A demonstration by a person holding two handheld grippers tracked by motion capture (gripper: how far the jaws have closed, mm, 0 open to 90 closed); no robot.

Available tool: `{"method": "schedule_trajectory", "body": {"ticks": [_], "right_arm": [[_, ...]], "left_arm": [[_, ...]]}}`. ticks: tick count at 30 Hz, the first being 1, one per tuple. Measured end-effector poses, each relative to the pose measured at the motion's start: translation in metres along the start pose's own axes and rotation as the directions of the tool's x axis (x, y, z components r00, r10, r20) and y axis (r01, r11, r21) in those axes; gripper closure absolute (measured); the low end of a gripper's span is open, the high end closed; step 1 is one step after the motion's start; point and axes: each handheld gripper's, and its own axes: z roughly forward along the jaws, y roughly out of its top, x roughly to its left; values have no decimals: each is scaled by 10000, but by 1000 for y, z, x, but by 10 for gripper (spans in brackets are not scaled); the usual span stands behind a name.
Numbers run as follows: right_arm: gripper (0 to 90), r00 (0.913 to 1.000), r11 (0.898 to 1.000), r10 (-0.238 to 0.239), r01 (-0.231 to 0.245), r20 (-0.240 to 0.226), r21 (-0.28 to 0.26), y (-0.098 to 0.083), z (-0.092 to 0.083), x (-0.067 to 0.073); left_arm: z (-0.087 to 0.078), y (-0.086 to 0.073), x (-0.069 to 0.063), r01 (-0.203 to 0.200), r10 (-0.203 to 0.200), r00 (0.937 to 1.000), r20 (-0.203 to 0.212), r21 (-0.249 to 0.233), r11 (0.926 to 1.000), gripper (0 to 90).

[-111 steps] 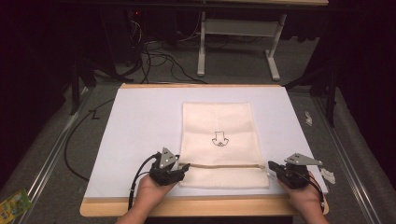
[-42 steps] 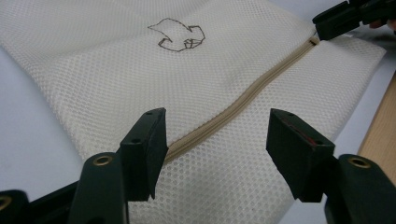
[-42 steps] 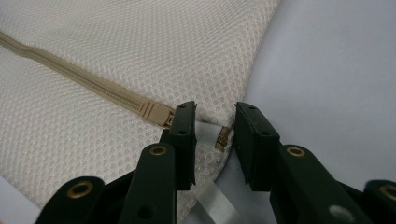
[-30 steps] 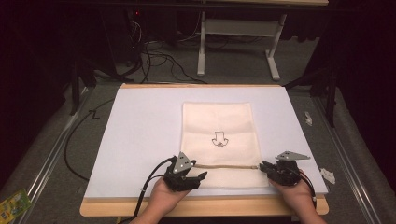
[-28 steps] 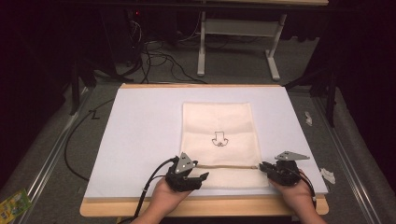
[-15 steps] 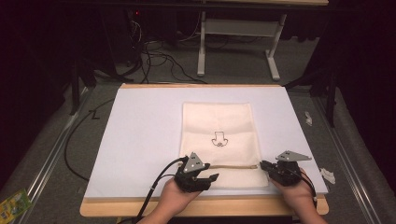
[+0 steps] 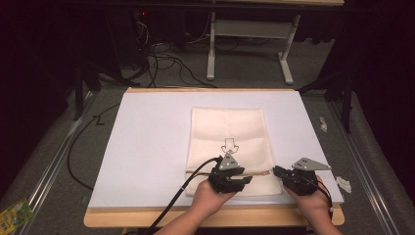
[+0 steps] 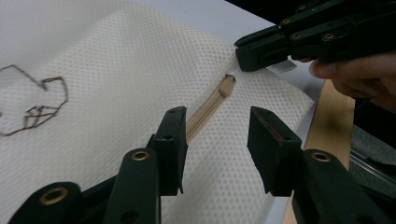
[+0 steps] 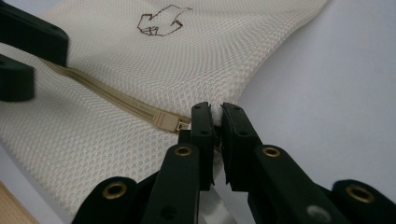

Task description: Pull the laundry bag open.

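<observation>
A cream mesh bag [image 7: 227, 129] with a small drawn logo [image 7: 229, 145] lies flat on the white mat [image 7: 147, 147]. A tan zipper [image 8: 205, 109] runs across the bag near its front edge and ends in a tab [image 9: 168, 122] at the right side. My left gripper [image 7: 244, 180] hovers low over the zipper with its jaws open on either side of it [image 8: 217, 140], nothing between them. My right gripper [image 9: 216, 116] is shut on the bag's right edge beside the tab. It also appears at the bag's front right corner [image 7: 277, 171] and ahead of the left jaws [image 8: 247, 53].
The mat covers a wooden table whose front edge [image 7: 147, 215] is bare. Paper scraps [image 7: 344, 183] lie right of the mat. A black cable [image 7: 171, 205] trails off the front from the left gripper. A green packet [image 7: 14, 215] lies on the floor at left.
My left gripper has travelled right along the zipper, from the bag's left edge to near the right gripper. The right gripper has moved in slightly and kept its hold on the bag's edge.
</observation>
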Motion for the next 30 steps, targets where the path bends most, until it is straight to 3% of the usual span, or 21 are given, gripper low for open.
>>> {"method": "schedule_trajectory", "body": {"ticks": [4,14,19,23,30], "right_arm": [[854,10000,9996,22,-25,-82,-279,2,-4,1],[856,9995,9979,52,-72,-301,-650,5,-9,3],[857,9994,9977,-28,5,-331,-680,5,-9,4],[857,9995,9977,-34,13,-309,-683,5,-10,5],[856,9996,9976,-54,36,-264,-696,5,-9,4]], "left_arm": [[23,7,-4,10,-11,10000,36,290,9996,604],[40,13,-5,445,-453,9987,253,319,9985,652],[45,14,-8,301,-308,9993,206,299,9991,701],[47,14,-11,178,-180,9998,64,207,9996,791],[46,14,-13,-113,113,9999,-48,12,9999,848]]}}
